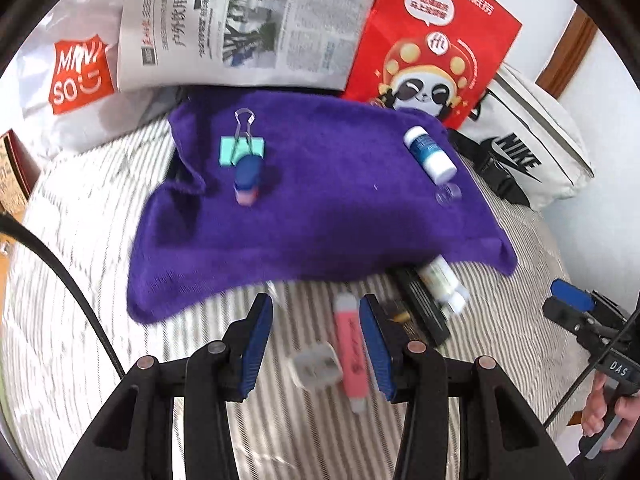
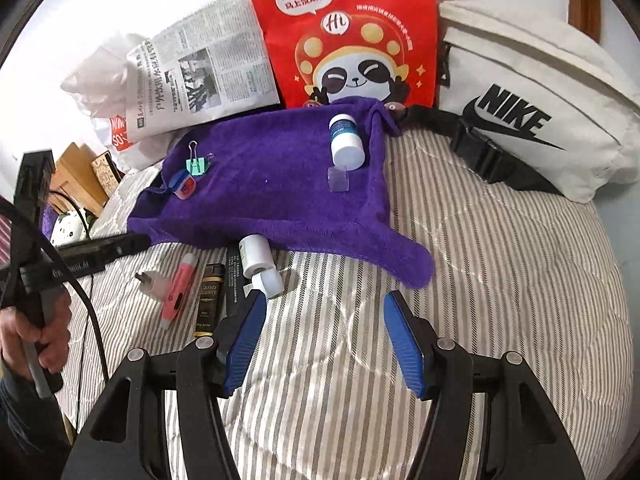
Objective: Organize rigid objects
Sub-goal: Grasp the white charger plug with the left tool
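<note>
Both grippers hang over the striped bedding, nothing held. The left gripper [image 1: 316, 336] has its fingers spread, with the pink highlighter [image 1: 352, 354] lying below between them. The right gripper [image 2: 324, 340] is spread wider, empty. Mid-frame, the purple towel [image 1: 320, 200] carries a binder clip [image 1: 242, 148] and a white bottle [image 1: 430, 154].

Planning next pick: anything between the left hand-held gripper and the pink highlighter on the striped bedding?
Nothing visible. The pink highlighter lies bare on the bedding below the open left hand-held gripper; a white plug adapter sits right beside it and may crowd one finger.
</note>
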`<state>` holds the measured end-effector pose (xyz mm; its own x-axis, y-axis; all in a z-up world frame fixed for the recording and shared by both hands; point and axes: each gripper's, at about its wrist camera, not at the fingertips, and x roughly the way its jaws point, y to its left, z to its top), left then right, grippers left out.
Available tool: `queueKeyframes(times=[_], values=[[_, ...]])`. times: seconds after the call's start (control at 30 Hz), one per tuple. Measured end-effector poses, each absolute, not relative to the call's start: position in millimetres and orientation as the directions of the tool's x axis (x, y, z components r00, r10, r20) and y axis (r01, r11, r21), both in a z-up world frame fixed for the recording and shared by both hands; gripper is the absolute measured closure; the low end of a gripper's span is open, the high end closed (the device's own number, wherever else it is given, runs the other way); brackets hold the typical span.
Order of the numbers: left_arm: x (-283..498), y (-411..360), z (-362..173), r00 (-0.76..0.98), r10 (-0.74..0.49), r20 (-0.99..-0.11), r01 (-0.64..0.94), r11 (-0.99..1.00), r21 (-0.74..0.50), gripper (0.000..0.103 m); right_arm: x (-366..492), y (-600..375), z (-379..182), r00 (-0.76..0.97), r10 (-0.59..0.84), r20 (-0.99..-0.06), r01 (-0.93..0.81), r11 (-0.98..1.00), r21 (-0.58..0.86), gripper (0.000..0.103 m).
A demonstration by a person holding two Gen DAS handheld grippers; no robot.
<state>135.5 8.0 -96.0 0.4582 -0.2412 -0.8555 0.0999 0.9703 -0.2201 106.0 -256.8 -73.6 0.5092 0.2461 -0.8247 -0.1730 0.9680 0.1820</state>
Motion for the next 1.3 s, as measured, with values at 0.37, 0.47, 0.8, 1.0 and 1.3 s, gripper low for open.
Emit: queueKeyframes(times=[0.37, 0.47, 0.8, 1.0, 1.3], values=[[132.1, -1.0, -132.2, 0.374, -0.170, -0.912, 0.043, 0.985, -0.166, 0.060, 85.7, -266.0, -73.3, 0.512, 0.280, -0.812, -0.176, 0.959, 0.220, 0.042], [129.2, -0.4, -134.1, 0.375, -0.147, -0.915, 0.037, 0.989, -0.144, 0.060, 82.6, -265.2, -76.2, 0.506, 0.287, -0.813, -0.185, 0.957, 0.223, 0.042], [122.0, -0.9, -138.1, 0.374, -0.088, -0.923, 0.042, 0.996, -0.078, 0.060, 82.3, -261.3, -88.1, 0.484, 0.290, -0.826, -0.193, 0.956, 0.223, 0.042], [123.5, -5.2, -138.3, 0.396, -0.066, -0.916, 0.075, 0.996, -0.040, 0.070, 82.6, -260.3, -93.5, 0.472, 0.285, -0.834, -0.195, 0.957, 0.217, 0.042], [111.9, 7.7, -136.5, 0.413, -0.100, -0.905, 0.103, 0.993, -0.063, 0.076, 91.2, -254.5, -103.4, 0.454, 0.273, -0.848, -0.192, 0.960, 0.205, 0.042]])
